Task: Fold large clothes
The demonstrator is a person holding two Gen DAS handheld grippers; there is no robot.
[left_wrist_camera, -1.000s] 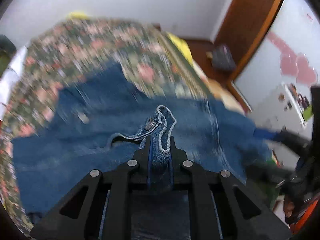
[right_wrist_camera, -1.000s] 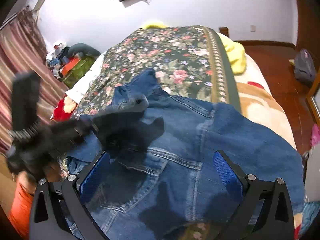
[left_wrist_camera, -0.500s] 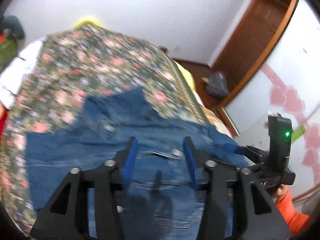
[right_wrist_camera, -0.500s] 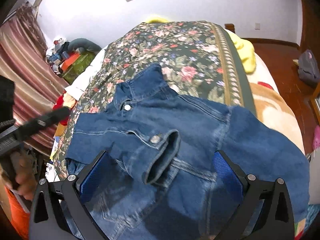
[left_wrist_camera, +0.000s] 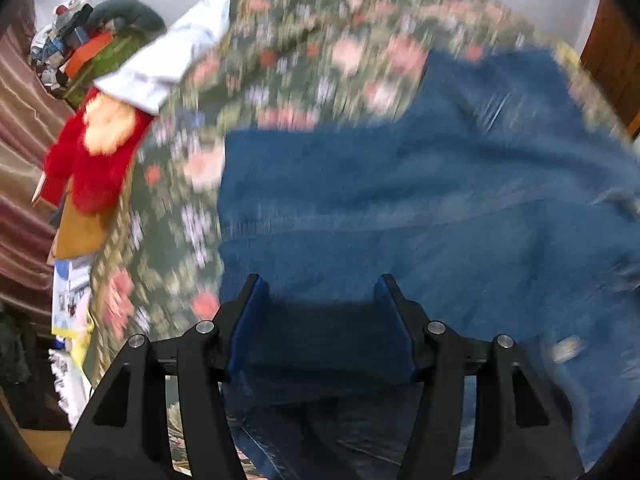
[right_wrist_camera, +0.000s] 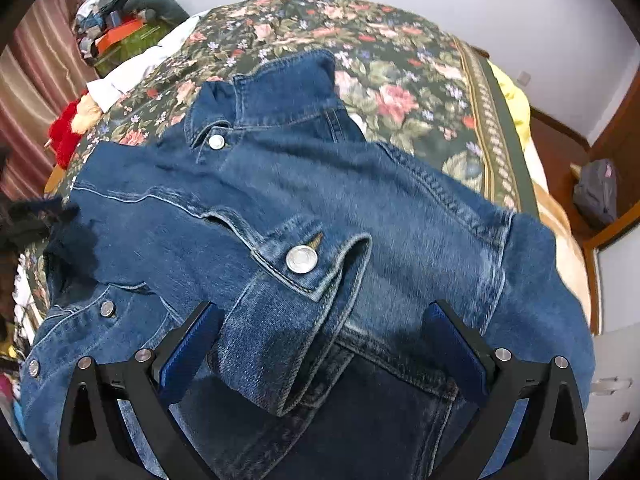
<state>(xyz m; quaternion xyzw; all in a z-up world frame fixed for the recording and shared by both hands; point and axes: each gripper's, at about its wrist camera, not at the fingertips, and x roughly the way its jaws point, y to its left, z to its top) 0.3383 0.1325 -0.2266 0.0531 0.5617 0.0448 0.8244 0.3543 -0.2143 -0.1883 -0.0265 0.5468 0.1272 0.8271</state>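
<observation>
A blue denim jacket (right_wrist_camera: 360, 208) lies on the flowered bedspread (right_wrist_camera: 400, 60), collar toward the far end. One sleeve is folded across the chest, and its buttoned cuff (right_wrist_camera: 304, 260) lies just in front of my right gripper (right_wrist_camera: 320, 312), which is open and empty above the jacket's lower part. In the blurred left wrist view the jacket (left_wrist_camera: 420, 200) fills the middle and right. My left gripper (left_wrist_camera: 320, 284) is open and empty over the jacket's left part.
The bed's left edge has a white pillow (left_wrist_camera: 168, 64), a red plush toy (left_wrist_camera: 92, 160) and a pile of clutter (right_wrist_camera: 116, 20) by a striped curtain. On the right are a yellow blanket (right_wrist_camera: 512, 92), wooden floor and a grey bag (right_wrist_camera: 596, 192).
My left gripper let go of the sleeve cuff, opened and swung left over the jacket. The sleeve now lies folded across the chest. My right gripper stayed open and moved closer to the cuff.
</observation>
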